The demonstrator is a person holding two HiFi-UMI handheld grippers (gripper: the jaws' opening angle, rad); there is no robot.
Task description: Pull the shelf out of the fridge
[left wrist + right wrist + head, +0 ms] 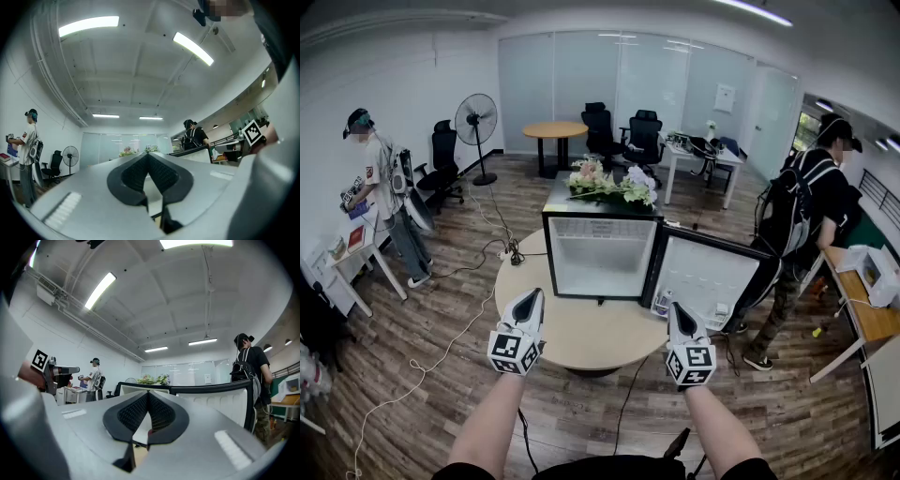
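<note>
You hold the left gripper (528, 300) and the right gripper (680, 315) well apart at the near edge of a round wooden table (581, 336), each with its jaws closed tip to tip and nothing between them. Beyond them a small black fridge (550, 258) stands on the table, its door (712, 277) swung open to the right. Any shelf inside its white interior is too faint to make out.
</note>
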